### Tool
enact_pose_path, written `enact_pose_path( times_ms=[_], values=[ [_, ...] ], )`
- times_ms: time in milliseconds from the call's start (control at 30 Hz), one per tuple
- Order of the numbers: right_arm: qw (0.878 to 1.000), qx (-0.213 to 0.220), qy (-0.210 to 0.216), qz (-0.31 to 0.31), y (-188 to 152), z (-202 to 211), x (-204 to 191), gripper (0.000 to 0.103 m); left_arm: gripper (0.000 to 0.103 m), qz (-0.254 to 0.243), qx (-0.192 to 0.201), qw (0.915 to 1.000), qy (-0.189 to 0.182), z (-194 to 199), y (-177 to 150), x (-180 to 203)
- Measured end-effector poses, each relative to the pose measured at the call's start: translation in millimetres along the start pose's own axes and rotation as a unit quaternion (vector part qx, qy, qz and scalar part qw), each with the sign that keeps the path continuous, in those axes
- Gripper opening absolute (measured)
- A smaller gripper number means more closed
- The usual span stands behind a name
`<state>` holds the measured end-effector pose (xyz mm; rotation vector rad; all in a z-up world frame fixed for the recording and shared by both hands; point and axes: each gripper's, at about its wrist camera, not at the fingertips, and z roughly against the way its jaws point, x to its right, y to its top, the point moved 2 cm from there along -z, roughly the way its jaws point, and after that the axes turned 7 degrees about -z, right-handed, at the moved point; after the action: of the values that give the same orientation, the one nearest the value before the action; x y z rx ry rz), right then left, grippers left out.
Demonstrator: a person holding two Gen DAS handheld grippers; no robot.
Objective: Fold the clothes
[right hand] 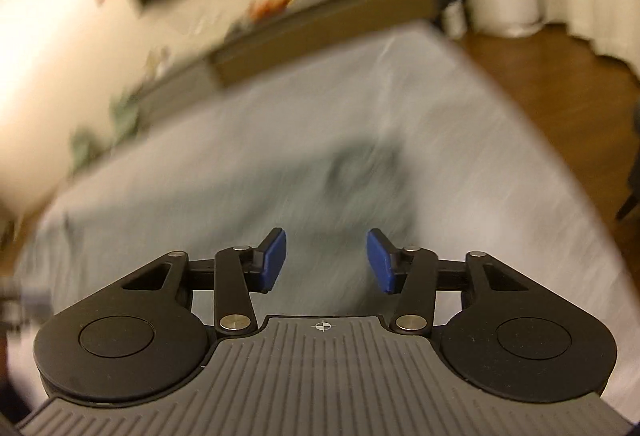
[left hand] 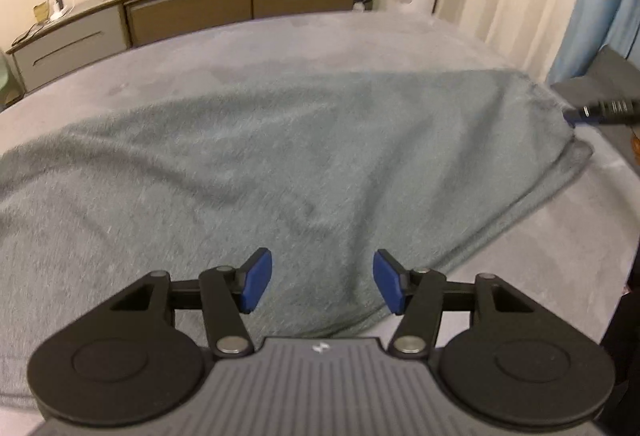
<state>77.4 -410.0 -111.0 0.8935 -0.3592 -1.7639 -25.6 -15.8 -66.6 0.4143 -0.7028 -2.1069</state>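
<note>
Left tool point(left hand: 322, 286) hangs open over the near edge of the bed point(left hand: 280, 39), pads apart with nothing between them. Right tool point(right hand: 326, 262) is likewise open and empty; its view is heavily smeared, so I can report little detail from it. In the left wrist view that same tool's tip shows at the far right, beside the garment's right end.

The garment point(left hand: 260, 163), a grey-green fleecy piece, lies spread across the middle of the bed, running from the left edge toward the right edge, with shallow wrinkles across it. At its right end I see two layers, one edge lying over the other.

I judge it soft, limp and light, with a plush nap that should grip the pads well. It will sag and drag if lifted by one point. I would take hold at the doubled right-end edge and at the near hem, pinching through both layers.
</note>
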Motion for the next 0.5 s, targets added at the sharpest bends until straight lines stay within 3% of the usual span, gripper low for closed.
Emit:
enact_pose_path(
  times_ms=[33, 67, 100, 133, 200, 333, 500],
  values=[
    [1.0, -0.019, -0.011, 0.013, -10, -4, -5, 0.039, 0.057, 0.001, 0.0, 1.0, 0.002, 1, -4, -2],
    [0.999, -0.014, -0.034, 0.011, -13, -2, -3, 0.026, 0.057, 0.002, 0.001, 1.0, 0.005, 2, -7, -3],
    [0.999, -0.008, -0.053, 0.004, -16, 2, -1, 0.024, 0.057, 0.003, 0.001, 1.0, 0.007, 3, -11, -5],
    [0.998, 0.009, -0.044, -0.032, -14, 11, 6, 0.025, 0.057, 0.006, 0.003, 1.0, 0.007, 4, -15, -7],
    [0.995, 0.025, -0.023, -0.09, -16, 22, 14, 0.039, 0.057, 0.017, 0.008, 0.9998, 0.0, 8, -22, -12],
    [0.985, 0.018, 0.022, -0.168, -31, 29, 16, 0.039, 0.057, 0.027, 0.012, 0.9995, -0.005, 8, -27, -17],
    [0.985, 0.015, -0.017, -0.17, -31, 6, 5, 0.05, 0.058, 0.026, 0.021, 0.9994, -0.012, 10, -29, -15]
  ],
)
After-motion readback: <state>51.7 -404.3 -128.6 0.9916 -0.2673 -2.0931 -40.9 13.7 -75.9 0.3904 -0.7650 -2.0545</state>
